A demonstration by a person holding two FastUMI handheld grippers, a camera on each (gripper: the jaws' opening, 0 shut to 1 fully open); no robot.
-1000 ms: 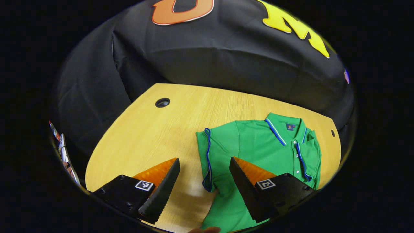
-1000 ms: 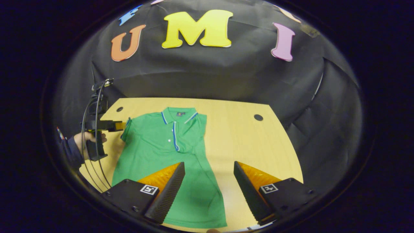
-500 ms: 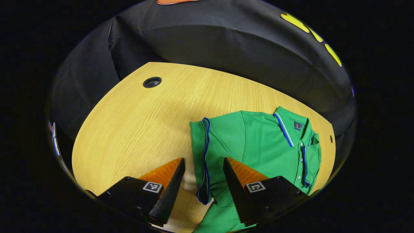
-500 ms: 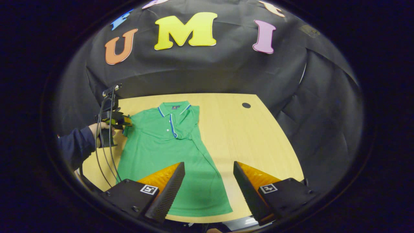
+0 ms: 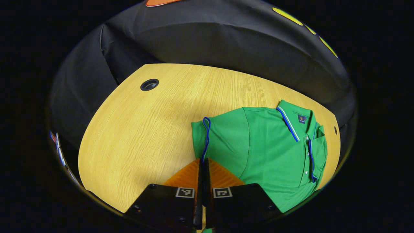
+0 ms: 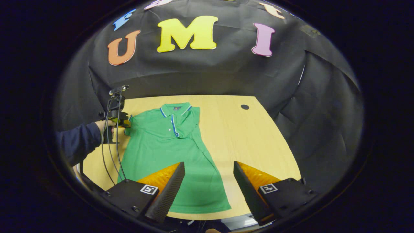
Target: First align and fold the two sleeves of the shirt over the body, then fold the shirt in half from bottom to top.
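While the left gripper (image 5: 204, 161) pinches the sleeve (image 5: 207, 136) of the shirt (image 6: 168, 145), the right gripper (image 6: 208, 166) hangs wide open above the table (image 6: 252, 142).

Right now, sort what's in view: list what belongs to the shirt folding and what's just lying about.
In the job:
green polo shirt
its unfolded sleeve
left gripper, shut on the sleeve
right gripper, open

Lying about:
wooden table
cable hole

One shirt (image 6: 171, 152), one table (image 6: 245, 142), two table holes, two grippers.
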